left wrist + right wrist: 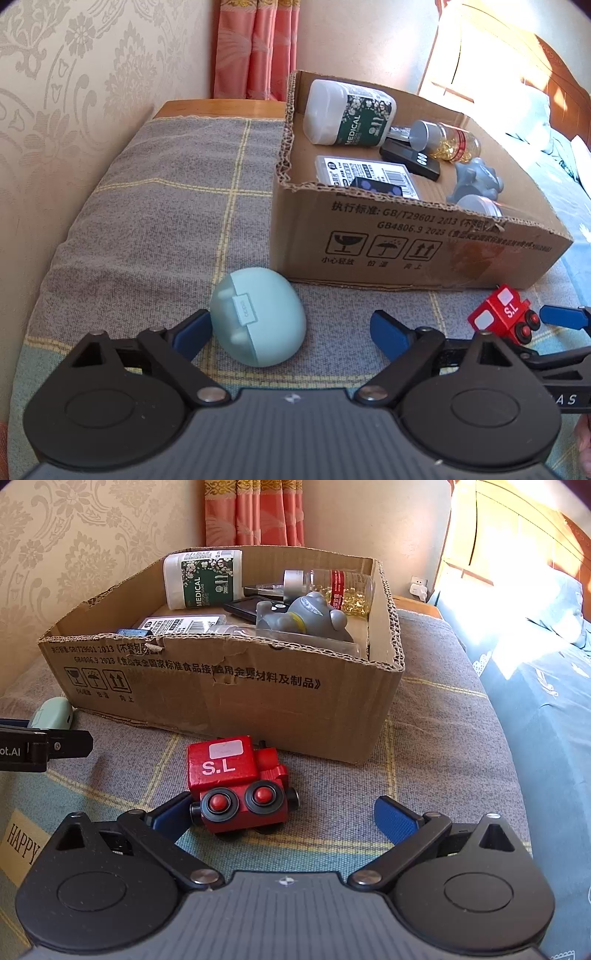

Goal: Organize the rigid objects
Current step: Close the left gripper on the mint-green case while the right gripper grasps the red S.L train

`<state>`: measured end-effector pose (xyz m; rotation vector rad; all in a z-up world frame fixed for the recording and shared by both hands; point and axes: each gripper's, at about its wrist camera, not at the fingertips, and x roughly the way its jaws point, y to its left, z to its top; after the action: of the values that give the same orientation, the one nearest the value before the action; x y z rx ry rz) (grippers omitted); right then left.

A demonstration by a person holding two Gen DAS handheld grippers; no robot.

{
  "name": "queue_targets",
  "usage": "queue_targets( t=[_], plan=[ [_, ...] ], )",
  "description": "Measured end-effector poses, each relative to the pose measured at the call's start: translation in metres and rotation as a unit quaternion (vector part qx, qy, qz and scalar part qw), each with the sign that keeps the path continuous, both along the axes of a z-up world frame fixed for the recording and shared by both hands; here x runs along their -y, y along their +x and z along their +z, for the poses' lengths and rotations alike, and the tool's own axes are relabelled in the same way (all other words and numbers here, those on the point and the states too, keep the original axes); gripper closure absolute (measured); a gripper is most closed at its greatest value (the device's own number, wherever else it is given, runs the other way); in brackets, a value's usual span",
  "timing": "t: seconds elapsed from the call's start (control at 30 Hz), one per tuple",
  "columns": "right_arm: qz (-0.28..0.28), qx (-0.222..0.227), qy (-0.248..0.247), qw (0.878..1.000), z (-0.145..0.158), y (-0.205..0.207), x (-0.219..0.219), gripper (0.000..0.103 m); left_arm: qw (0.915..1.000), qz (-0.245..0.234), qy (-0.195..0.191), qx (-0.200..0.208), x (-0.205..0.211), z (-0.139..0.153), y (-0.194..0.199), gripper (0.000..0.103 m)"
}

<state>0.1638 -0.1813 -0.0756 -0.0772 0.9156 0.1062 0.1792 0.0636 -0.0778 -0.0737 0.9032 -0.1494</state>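
Observation:
A mint-green earbud case (pixel 258 317) lies on the grey checked cloth in front of the cardboard box (pixel 406 243). My left gripper (pixel 291 332) is open, and the case sits between its blue fingers, close to the left one. A red toy train marked "S.L" (pixel 236 782) lies on its side before the box (pixel 258 701). My right gripper (pixel 284 816) is open, and the train sits between its fingers, against the left one. The train also shows in the left wrist view (pixel 502 314), and the case in the right wrist view (pixel 53 710).
The box holds a medical swab tub (pixel 347 114), a capsule bottle (pixel 447 140), a grey figure (pixel 306 616), flat packs and a dark device. A bed with blue bedding (pixel 535 672) lies to the right. A curtain (pixel 255 513) and the wall stand behind.

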Motion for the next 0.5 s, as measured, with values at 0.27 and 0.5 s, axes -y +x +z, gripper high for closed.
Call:
queue_targets(
  t=[0.27, 0.5],
  plan=[
    [0.001, 0.001, 0.0, 1.0, 0.0, 0.0, 0.0, 0.0, 0.9991, -0.023, 0.028, 0.021, 0.005, 0.0, -0.005, 0.041],
    [0.007, 0.009, 0.001, 1.0, -0.001, -0.002, 0.001, 0.0, 0.9982, -0.041, 0.033, 0.03, 0.005, 0.001, -0.016, 0.051]
  ],
)
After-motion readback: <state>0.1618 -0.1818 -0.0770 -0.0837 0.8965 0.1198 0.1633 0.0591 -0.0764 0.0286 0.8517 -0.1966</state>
